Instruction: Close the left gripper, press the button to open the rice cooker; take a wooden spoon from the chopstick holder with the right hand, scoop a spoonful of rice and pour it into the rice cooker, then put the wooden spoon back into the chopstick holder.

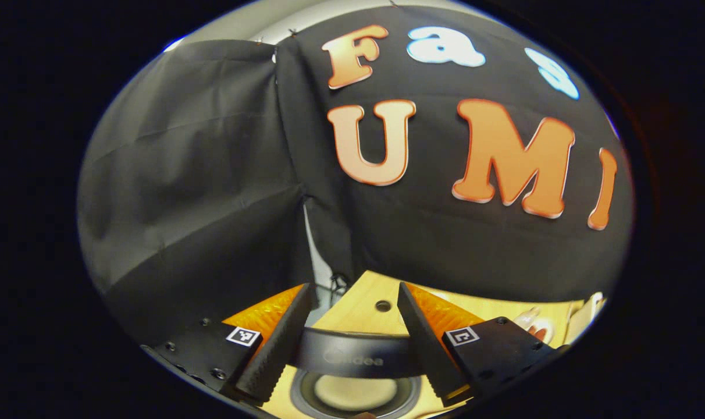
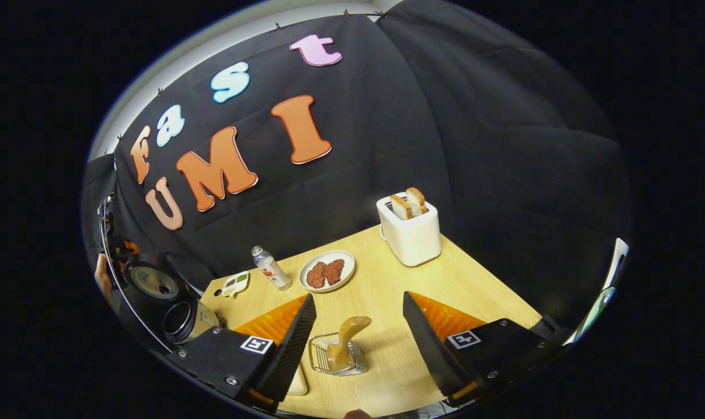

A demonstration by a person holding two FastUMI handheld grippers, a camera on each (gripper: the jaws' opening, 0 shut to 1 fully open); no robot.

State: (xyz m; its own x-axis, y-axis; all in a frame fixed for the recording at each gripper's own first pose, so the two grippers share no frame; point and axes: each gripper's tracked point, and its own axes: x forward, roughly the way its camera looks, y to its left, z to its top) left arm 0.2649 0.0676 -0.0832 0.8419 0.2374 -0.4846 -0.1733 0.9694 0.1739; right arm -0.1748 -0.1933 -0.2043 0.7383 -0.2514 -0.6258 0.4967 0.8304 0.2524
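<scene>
Rice cooker [image 2: 175, 308], dark round body, stands at the table's left edge with its lid raised, so the button step looks done. From the left gripper view the left gripper [image 1: 352, 326], jaws spread wide, hangs just above the cooker's dark curved handle [image 1: 352, 355] and pale inner pot [image 1: 352, 393].

Right gripper [image 2: 358, 340], jaws wide apart and empty, points at the light wooden spoon [image 2: 344, 343] standing tilted in a wire chopstick holder [image 2: 338, 356] on the near table.

Step in hand, as judged: take the spoon. Centre the jaws on the stem, close squarely, lift straight up so the light holder doesn't tip.
</scene>
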